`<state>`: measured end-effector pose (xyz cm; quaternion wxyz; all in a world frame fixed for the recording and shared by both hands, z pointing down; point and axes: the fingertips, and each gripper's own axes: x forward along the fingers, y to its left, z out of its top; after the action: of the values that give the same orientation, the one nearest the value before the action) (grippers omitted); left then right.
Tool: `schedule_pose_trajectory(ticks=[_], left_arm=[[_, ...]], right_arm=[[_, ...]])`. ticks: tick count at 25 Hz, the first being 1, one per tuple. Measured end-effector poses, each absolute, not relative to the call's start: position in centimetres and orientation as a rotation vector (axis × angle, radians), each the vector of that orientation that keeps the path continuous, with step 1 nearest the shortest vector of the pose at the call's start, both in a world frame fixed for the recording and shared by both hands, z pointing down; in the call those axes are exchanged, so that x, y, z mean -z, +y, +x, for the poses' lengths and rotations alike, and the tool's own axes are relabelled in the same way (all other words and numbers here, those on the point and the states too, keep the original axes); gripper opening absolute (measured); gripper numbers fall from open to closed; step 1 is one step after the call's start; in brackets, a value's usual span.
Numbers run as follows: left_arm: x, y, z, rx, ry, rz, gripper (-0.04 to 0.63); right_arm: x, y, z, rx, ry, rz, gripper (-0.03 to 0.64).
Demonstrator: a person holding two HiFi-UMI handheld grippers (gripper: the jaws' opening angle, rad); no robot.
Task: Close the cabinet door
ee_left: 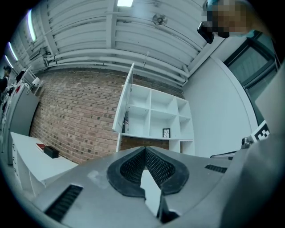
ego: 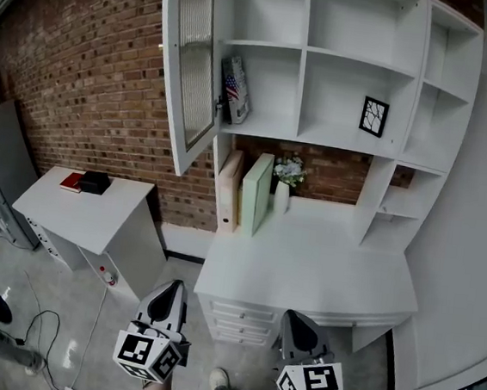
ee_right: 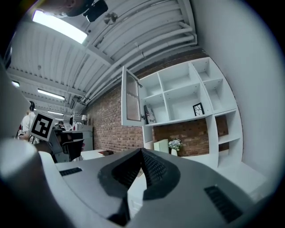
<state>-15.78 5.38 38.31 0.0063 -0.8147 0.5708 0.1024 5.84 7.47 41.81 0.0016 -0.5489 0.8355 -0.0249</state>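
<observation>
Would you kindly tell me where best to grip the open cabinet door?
I'd take the cabinet door by its free left edge, low down, coming from the left with the left gripper: it stands swung out, hinged at its right edge.

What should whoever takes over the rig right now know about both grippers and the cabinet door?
Left gripper: jaws together, empty, held low in front of the desk.
Right gripper: jaws together, empty, alongside it.
Cabinet door: swung wide open at the upper left of the shelf unit, up above the left gripper; neither gripper touches it.
Done: nothing yet.
Left: reach up to the door, probably with the left gripper, and push it shut.
</observation>
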Motion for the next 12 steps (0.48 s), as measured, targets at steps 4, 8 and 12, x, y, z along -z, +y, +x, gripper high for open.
schedule_pose_trajectory(ticks=[4,8,12], left_arm=[[-37.6,0.8,-17.8,-0.387,1.814,-2.517,0.008],[-35.1,-4.9,-20.2,-0.447,1.809,-2.474,0.008],[-33.6,-10.1,-22.1,-0.506,1.787,-2.448,0.008]], right_arm=[[-41.8,3.0,4.6,0.081,2.634,-1.720,0.002],[-40.5,-2.4,2.7,0.057,2.641,-1.723,0.002],[-40.2,-7.4,1.5,0.059,2.617,-1.742,0.002]])
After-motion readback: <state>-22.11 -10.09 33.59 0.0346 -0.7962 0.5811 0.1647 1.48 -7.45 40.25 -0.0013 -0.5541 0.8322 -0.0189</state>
